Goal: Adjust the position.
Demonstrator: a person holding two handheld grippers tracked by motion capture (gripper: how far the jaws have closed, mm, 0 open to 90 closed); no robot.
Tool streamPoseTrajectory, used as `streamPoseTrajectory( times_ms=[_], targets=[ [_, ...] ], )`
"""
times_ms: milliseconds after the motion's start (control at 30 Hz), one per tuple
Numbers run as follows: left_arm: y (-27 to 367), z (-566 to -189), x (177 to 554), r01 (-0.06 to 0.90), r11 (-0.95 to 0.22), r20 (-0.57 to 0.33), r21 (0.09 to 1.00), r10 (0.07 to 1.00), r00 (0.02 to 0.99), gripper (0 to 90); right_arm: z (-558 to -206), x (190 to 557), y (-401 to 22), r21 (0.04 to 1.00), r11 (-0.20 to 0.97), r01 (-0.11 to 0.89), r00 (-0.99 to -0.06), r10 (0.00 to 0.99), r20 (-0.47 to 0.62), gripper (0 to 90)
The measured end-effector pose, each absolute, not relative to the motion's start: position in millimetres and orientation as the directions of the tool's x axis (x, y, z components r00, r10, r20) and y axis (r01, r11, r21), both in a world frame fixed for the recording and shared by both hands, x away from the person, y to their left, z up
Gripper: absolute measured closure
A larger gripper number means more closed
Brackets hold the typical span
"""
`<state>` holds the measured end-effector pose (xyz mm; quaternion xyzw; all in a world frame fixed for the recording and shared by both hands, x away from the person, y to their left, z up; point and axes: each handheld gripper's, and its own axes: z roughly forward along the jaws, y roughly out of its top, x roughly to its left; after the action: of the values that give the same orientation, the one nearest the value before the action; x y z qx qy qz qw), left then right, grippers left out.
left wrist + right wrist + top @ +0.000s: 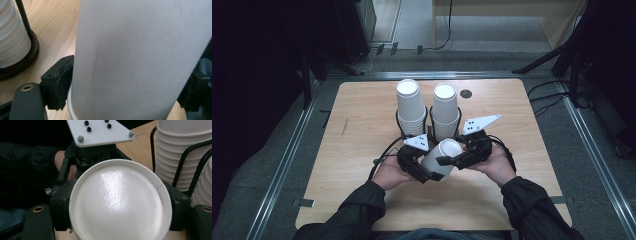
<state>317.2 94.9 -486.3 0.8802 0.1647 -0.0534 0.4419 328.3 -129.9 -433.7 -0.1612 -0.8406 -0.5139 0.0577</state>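
Centrally, just below the middle of the high view, a white paper cup (440,157) lies tilted between two hand-held grippers over a wooden table (362,130). Both the left gripper (426,172) and the right gripper (451,161) have their jaws pressed against this cup, one jaw on each side. Just above it in the frame, two tall stacks of white cups (411,107) stand upright in black wire holders (430,116)

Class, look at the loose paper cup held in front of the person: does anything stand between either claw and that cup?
Nothing visible does. Both the left claw and the right claw are already closed on the paper cup, their jaws pressing its sides directly.
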Motion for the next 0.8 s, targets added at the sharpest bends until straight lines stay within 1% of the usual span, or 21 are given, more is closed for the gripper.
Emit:
streamPoseTrajectory(
  times_ms=[67,100,133,167,200,267,300,367,500,567,800],
  targets=[
    [95,-486,317,0.332,-0.563,-0.230,0.757,0.247,0.941,18.0,-434,328,-130,0.842,0.428,0.328,-0.943,0.208,0.261,25.4],
    [95,-486,317,0.335,-0.567,-0.235,0.753,0.244,0.941,18.3,-435,329,-130,0.837,0.434,0.334,-0.941,0.211,0.265,23.6],
    [97,-485,319,0.339,-0.574,-0.238,0.745,0.246,0.940,18.6,-435,328,-129,0.832,0.441,0.336,-0.939,0.229,0.258,17.9],
    [98,-485,319,0.344,-0.578,-0.248,0.740,0.241,0.938,18.7,-435,327,-128,0.829,0.456,0.324,-0.940,0.253,0.229,11.7],
    [98,-485,319,0.344,-0.578,-0.248,0.740,0.241,0.938,18.7,-435,326,-127,0.821,0.474,0.319,-0.941,0.261,0.215,10.7],
    [100,-483,320,0.343,-0.580,-0.248,0.739,0.239,0.939,18.7,-435,327,-129,0.812,0.480,0.333,-0.939,0.252,0.235,10.2],
    [103,-481,320,0.336,-0.588,-0.232,0.736,0.248,0.941,18.7,-436,327,-130,0.810,0.482,0.335,-0.939,0.239,0.247,10.0],
    [104,-480,321,0.337,-0.592,-0.234,0.732,0.245,0.941,18.7,-436,327,-131,0.809,0.483,0.336,-0.939,0.236,0.249,10.0],
    [112,-474,321,0.319,-0.637,-0.201,0.702,0.252,0.947,18.6,-440,325,-134,0.786,0.538,0.306,-0.949,0.237,0.208,12.2],
    [115,-472,321,0.317,-0.641,-0.186,0.699,0.265,0.946,18.5,-442,324,-136,0.775,0.552,0.306,-0.950,0.234,0.209,13.7],
    [124,-466,324,0.303,-0.684,-0.157,0.663,0.269,0.950,18.4,-448,322,-138,0.754,0.584,0.300,-0.952,0.238,0.195,13.9]
  ],
)
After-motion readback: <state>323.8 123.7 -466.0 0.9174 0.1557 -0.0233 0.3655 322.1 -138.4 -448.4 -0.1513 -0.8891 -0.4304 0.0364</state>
